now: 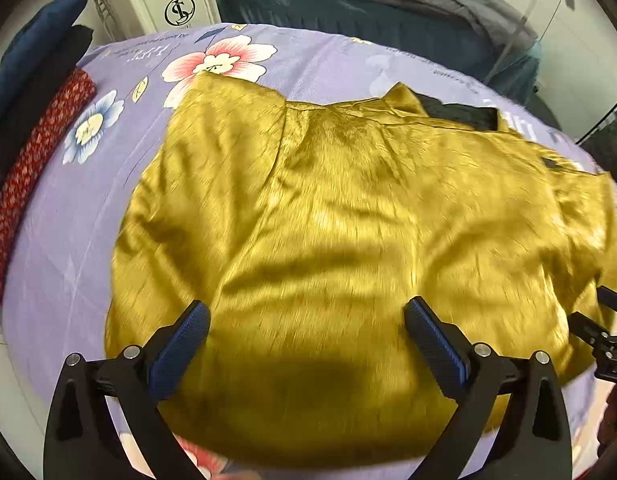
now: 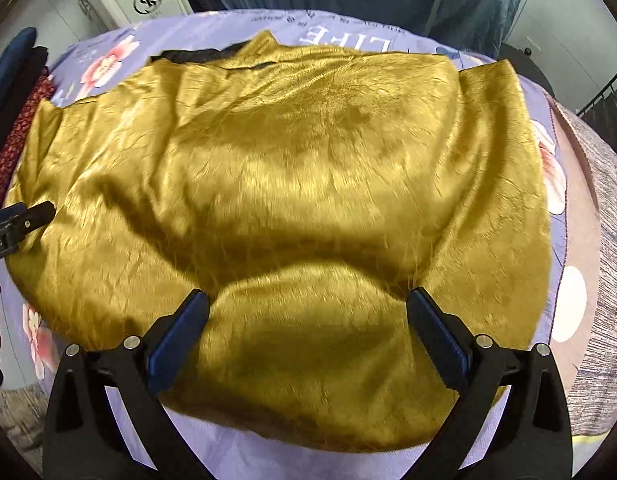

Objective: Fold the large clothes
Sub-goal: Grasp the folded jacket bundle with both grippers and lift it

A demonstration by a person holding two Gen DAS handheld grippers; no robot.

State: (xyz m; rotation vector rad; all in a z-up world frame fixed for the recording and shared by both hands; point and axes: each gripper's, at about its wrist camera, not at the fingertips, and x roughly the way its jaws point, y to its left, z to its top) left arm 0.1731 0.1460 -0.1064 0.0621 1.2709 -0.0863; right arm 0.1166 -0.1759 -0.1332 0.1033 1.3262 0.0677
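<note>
The mustard-yellow garment (image 1: 328, 240) is spread flat on the lilac floral bedsheet (image 1: 68, 220), its dark-lined collar (image 1: 460, 114) turned toward the far edge and its near hem lying just under both grippers. Its long axis is seen to run from side to side across the bed, one sleeve reaching left and the other right. The left gripper (image 1: 306, 320) is held wide open over the near hem, nothing between its blue pads; the right gripper (image 2: 308, 308) is likewise spread wide and empty, above a raised bulge of cloth. The hem is judged about equally near to both. No container is seen; a red patterned roll (image 1: 36, 184) and dark folded cloths (image 1: 32, 60) lie beside the sheet's left edge.
</note>
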